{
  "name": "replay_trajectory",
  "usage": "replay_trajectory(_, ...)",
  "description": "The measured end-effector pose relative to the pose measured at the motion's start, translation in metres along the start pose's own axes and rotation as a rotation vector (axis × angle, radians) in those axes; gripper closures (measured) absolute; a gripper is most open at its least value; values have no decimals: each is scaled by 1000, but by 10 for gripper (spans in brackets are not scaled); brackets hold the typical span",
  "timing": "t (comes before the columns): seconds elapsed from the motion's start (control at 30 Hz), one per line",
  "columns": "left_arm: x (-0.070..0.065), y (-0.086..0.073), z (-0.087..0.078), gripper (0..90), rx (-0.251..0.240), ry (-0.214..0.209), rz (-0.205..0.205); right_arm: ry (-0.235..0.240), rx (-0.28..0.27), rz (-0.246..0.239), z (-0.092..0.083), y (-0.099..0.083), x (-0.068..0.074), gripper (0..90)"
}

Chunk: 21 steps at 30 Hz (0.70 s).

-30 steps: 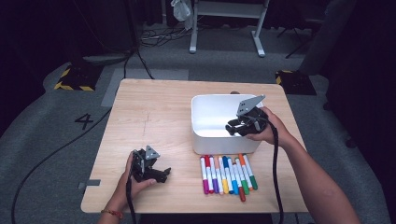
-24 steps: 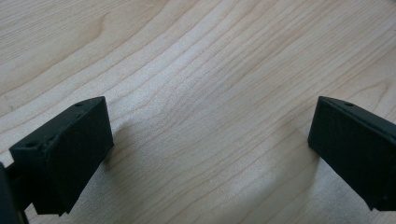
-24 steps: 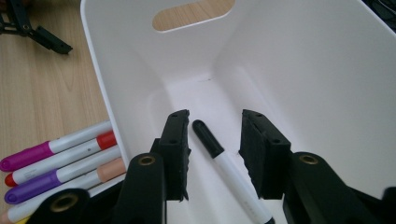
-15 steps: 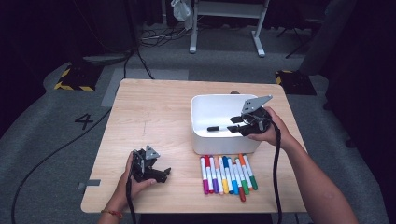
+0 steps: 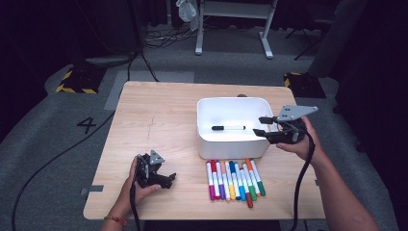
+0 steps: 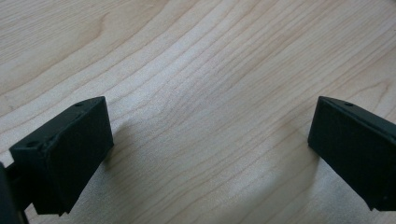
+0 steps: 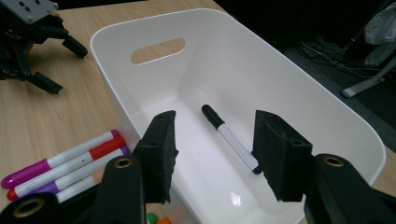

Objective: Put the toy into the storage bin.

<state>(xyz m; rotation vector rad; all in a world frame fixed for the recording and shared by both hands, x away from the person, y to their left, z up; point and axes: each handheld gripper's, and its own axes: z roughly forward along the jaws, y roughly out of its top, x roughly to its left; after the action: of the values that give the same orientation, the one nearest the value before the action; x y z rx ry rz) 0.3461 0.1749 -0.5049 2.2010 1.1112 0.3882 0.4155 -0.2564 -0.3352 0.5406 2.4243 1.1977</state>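
Right gripper (image 5: 263, 126) at right rim of white bin (image 5: 207, 144), jaws part-open, just been opening, nothing between them. Black marker (image 5: 228, 128) lies on bin floor: one in. Row of coloured markers (image 5: 234, 179) just in front of bin, waiting. Left gripper (image 5: 166, 179) well left of bin, resting on table (image 5: 159, 110), jaws wide, empty.

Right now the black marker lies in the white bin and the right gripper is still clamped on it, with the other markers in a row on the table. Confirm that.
Not quite. The black marker does lie in the white bin, but the right gripper no longer clamps it: the right gripper view shows its jaws, which have just been opening, apart and clear of it. The other markers do lie in a row on the table.
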Motion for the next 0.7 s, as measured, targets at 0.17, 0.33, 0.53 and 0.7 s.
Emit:
replay_trajectory(0.17, 0, 0, 0, 0, -2, -2, -5, -19, -22, 19, -21, -16, 5, 495)
replay_trajectory(0.33, 0, 0, 0, 0, 0, -2, -3, -33, -25, 29, -31, -35, 14, 479)
replay_trajectory(0.53, 0, 0, 0, 0, 0, -2, -1, -5, 1, 55, -29, -69, 32, 453)
replay_trajectory(0.7, 0, 0, 0, 0, 1, -2, -2, 25, 61, 86, -19, -102, 46, 438)
